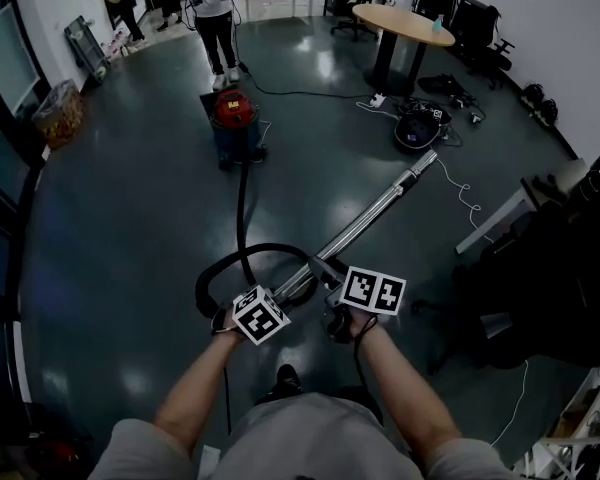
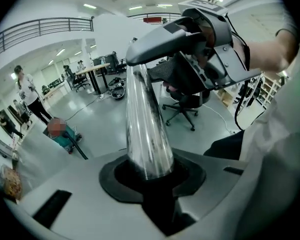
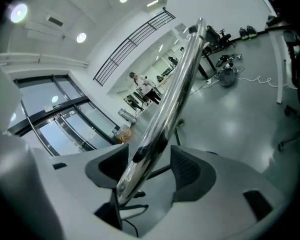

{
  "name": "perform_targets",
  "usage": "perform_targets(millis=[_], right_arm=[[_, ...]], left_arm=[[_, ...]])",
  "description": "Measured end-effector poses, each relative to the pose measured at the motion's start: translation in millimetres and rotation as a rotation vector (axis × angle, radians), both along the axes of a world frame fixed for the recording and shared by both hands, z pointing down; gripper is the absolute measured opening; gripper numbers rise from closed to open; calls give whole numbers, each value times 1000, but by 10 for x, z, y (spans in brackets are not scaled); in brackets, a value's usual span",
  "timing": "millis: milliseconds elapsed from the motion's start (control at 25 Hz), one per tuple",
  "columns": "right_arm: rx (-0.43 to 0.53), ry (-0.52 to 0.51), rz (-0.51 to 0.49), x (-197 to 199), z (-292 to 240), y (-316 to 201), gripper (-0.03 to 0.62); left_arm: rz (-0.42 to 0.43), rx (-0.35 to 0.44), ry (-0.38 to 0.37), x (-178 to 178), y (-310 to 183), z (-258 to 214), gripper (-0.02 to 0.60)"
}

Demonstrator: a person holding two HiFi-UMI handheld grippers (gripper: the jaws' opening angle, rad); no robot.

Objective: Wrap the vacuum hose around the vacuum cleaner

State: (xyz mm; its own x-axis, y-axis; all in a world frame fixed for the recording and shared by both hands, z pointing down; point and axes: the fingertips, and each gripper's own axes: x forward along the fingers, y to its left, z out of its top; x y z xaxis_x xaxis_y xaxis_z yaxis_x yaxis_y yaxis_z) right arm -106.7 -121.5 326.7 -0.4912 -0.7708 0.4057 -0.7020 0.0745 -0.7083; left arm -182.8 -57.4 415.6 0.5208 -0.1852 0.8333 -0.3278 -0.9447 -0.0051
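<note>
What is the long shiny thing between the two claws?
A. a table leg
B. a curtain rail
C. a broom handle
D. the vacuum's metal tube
D: the metal tube joins the black hose, which runs across the floor to the red-topped vacuum cleaner.

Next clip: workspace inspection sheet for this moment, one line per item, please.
Surface: dark glossy floor.
Job's things: red vacuum cleaner upright; black hose loops from it to the metal wand.
Clutter: dark round appliance beside the round table.
Tools: left tool shut on the wand; right tool open, wand between its jaws.
Cables: white cable loose on the floor.
Surroundings: person standing behind the vacuum cleaner; office chairs beyond the table.
</note>
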Motion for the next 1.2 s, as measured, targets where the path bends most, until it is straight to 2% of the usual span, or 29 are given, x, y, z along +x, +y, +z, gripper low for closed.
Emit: perform_targets(millis=[120, 360, 520, 600, 680, 720, 920, 1200], right_arm=[[-5, -22, 41, -55, 24, -285, 245], [-60, -132, 212, 63, 229, -738, 244], [-12, -228, 265, 234, 270, -1063, 244], [5, -243, 257, 262, 273, -1215, 238], [7, -225, 249, 342, 261, -1368, 122], [13, -219, 237, 383, 234, -1460, 108], [22, -241, 104, 386, 114, -1898, 106], [-3, -271, -48, 296, 103, -2207, 106]], left_arm=[[-38, -7, 27, -10, -116, 53, 112], [-67, -51, 27, 16, -128, 166, 112], [-101, -66, 28, 227, -273, 238, 112], [-140, -83, 43, 311, -372, 211, 112], [-184, -98, 75, 439, -479, 148, 112], [-205, -102, 92, 513, -554, 116, 112], [-304, -114, 128, 726, -913, 21, 112], [-409, -136, 149, 840, -1098, -3, 112]])
